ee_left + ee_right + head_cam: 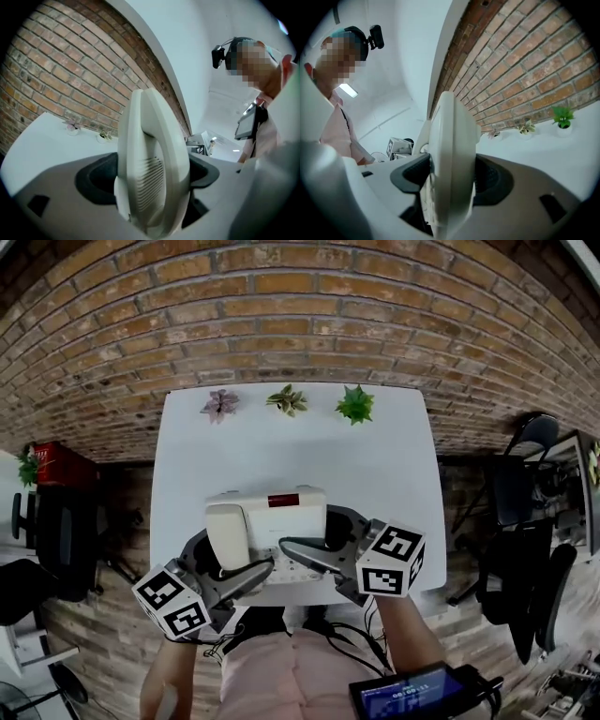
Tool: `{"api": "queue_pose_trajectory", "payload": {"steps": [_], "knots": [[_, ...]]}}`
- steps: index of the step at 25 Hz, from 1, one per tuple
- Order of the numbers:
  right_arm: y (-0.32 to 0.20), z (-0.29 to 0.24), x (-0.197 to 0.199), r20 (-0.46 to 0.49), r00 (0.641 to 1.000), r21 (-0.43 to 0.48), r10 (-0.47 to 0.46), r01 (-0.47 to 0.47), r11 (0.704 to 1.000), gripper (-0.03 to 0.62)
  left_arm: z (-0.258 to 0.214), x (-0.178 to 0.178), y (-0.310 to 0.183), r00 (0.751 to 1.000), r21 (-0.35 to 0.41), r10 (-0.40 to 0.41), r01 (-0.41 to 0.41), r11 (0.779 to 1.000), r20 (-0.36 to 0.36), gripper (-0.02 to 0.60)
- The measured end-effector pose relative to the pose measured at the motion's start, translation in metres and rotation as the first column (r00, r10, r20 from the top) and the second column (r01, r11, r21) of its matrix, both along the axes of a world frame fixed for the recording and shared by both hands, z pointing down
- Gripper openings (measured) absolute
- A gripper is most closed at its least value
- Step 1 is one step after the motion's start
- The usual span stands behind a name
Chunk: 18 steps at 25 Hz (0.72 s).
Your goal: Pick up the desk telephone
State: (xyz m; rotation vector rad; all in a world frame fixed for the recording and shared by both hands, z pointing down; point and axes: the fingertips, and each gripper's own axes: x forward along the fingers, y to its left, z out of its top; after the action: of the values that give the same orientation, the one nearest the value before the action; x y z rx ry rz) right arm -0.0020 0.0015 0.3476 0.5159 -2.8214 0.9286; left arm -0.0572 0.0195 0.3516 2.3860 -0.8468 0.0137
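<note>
The white desk telephone [265, 526], handset on its left side and a red strip on top, hangs above the near edge of the white table [281, 446]. My left gripper [220, 563] is shut on its left end and my right gripper [328, 540] is shut on its right end. In the left gripper view the telephone's ribbed end [152, 173] stands upright between the dark pads [96, 178]. The right gripper view shows the telephone's other edge [450, 154] pressed between the pads [492, 180]. The telephone's underside is hidden.
Three small potted plants [219, 404] [288, 399] [355, 404] line the table's far edge by the brick wall. Dark office chairs stand right [525, 474] and left [56, 540]. A red box [61, 465] sits at the left. A screen [412, 695] hangs at the person's waist.
</note>
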Motion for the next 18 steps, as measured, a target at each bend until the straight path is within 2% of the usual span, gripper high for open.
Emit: {"api": "queue_pose_trajectory", "payload": {"steps": [9, 18], "knots": [[0.038, -0.079, 0.04, 0.027, 0.999, 0.102, 0.041, -0.044, 0.994, 0.278, -0.073, 0.039, 0.037, 1.0, 0.055, 0.014, -0.013, 0.998, -0.019, 0.442], [0.068, -0.117, 0.071, 0.047, 0.997, 0.157, 0.062, -0.069, 0.985, 0.275, -0.11, 0.069, 0.065, 1.0, 0.119, 0.027, -0.026, 0.993, -0.004, 0.442]]}}
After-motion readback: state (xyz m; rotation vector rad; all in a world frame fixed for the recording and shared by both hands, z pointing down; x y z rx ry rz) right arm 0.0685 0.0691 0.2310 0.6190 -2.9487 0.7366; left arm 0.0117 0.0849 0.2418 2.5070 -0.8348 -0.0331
